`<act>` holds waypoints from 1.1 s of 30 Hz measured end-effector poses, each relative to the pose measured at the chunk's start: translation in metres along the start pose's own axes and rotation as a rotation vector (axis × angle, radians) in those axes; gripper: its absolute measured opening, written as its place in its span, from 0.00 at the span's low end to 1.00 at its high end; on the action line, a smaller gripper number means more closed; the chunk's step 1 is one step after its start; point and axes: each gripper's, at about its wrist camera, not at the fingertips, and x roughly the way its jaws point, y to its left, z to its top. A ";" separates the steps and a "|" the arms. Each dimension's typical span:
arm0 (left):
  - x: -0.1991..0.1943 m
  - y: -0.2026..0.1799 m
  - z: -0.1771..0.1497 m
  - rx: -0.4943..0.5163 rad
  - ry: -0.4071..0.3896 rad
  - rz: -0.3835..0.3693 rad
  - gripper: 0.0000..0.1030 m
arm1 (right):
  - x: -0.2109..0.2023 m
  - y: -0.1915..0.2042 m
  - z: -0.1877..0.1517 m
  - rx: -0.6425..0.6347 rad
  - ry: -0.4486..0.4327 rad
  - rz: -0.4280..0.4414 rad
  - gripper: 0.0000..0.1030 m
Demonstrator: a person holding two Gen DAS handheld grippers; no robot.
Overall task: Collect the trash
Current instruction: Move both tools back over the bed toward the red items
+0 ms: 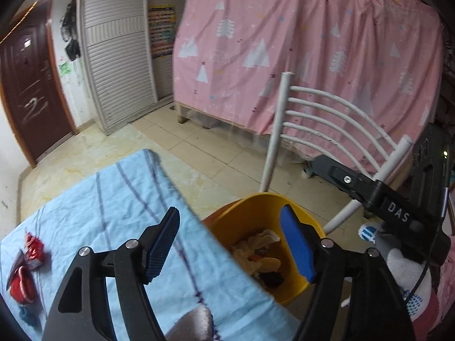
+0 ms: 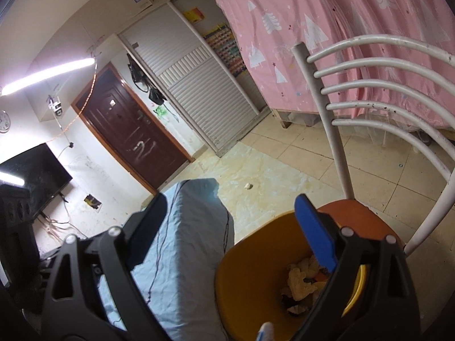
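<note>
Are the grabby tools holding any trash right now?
No. The left tool and right tool are both open and empty, over the yellow bin.

Your yellow bin (image 1: 287, 213) stands upright on the chair seat, holding crumpled scraps (image 1: 260, 251). Red wrappers (image 1: 27, 267) lie near the cloth-covered table's left edge.

I saw a smooth plastic bin (image 1: 287, 207), a wrinkled cotton-like cloth (image 1: 119, 199) — and a chipped painted metal chair (image 2: 335, 130).
</note>
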 end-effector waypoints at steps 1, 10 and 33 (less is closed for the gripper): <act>-0.001 0.004 -0.001 -0.005 -0.002 0.015 0.63 | 0.002 0.002 -0.001 -0.007 0.005 0.001 0.86; -0.019 0.046 -0.007 -0.070 -0.031 0.168 0.64 | 0.010 0.026 -0.015 -0.056 0.046 0.024 0.87; -0.076 0.173 -0.033 -0.267 -0.102 0.295 0.66 | 0.043 0.148 -0.048 -0.274 0.167 0.051 0.91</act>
